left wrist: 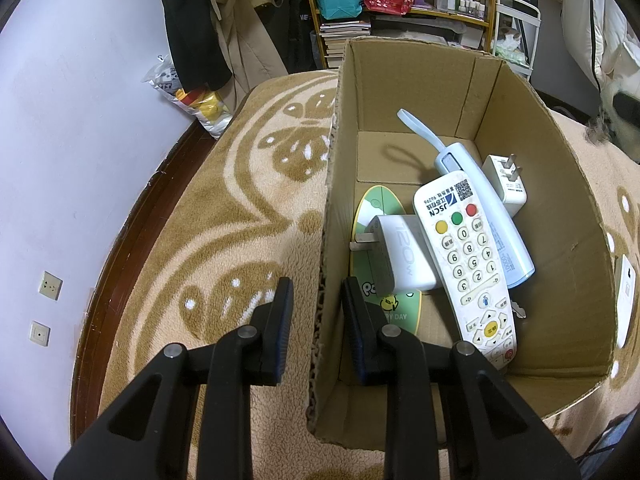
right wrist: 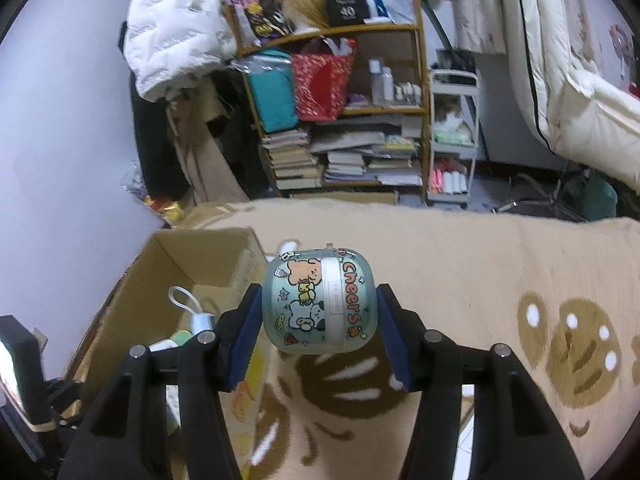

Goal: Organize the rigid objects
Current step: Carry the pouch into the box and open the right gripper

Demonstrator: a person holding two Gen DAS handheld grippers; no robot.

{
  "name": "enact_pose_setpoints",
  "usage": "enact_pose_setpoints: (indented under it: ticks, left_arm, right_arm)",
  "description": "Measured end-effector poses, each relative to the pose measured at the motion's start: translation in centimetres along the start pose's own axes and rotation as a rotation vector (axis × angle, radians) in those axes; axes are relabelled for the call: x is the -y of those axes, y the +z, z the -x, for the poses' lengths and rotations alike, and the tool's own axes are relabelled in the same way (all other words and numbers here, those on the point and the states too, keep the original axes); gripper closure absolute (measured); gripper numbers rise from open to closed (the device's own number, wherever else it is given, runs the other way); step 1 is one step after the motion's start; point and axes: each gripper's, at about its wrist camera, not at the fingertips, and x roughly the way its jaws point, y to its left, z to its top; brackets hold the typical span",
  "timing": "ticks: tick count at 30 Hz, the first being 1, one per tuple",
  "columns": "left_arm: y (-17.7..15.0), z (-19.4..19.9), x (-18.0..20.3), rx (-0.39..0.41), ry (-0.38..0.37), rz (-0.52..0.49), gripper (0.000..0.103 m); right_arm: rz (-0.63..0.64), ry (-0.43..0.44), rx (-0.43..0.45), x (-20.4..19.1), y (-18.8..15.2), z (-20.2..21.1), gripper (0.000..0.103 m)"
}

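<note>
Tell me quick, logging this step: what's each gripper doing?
Left gripper: astride the box wall, grip cannot be told.
Right gripper: closed on the cartoon case.

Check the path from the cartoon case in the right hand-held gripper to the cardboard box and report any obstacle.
Nothing visible blocks it. The cartoon case sits in the right hand-held gripper, up over the blanket, beside the open-topped cardboard box.

A pale lilac wall [left wrist: 80,128] with two sockets [left wrist: 50,285] meets a dark wood skirting [left wrist: 120,240]. A tan blanket [right wrist: 480,264] with brown leaf patterns covers the bed. Behind it, a wooden shelf [right wrist: 418,80] holds stacked books [right wrist: 360,160], bags and bottles, beside a white trolley [right wrist: 454,140]. Coats [left wrist: 192,20] hang at the wall; white bedding [right wrist: 560,60] drapes right.
</note>
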Motion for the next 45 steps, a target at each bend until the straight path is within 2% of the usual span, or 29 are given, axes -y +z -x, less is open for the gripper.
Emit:
enact_pose_setpoints:
  ticks: [8, 16, 21, 34, 45]
  left_arm:
    - [0.0, 0.0, 0.0, 0.0, 0.0, 0.0, 0.078]
    - [0.0, 0.0, 0.1, 0.0, 0.0, 0.0, 0.078]
    - [0.0, -0.1, 0.1, -0.002, 0.0, 0.0, 0.078]
    - [0.0, -0.2, 0.2, -0.003, 0.0, -0.001, 0.078]
    - [-0.1, -0.2, 0.3, -0.004, -0.003, 0.002, 0.078]
  right_arm:
    - [0.066, 0.057, 0.046, -3.4, 0.9, 1.8, 0.043]
    - [0.086, 0.142, 0.043, -5.6, 0.9, 2.6, 0.043]
    - [0.118, 0.133, 0.052, -6.6, 0.8, 3.4, 0.043]
    - [0.184, 0.174, 0.025, -9.2, 0.2, 3.5, 0.043]
    - [0.198, 0.166, -0.066, -10.5, -0.9, 1.3, 0.044]
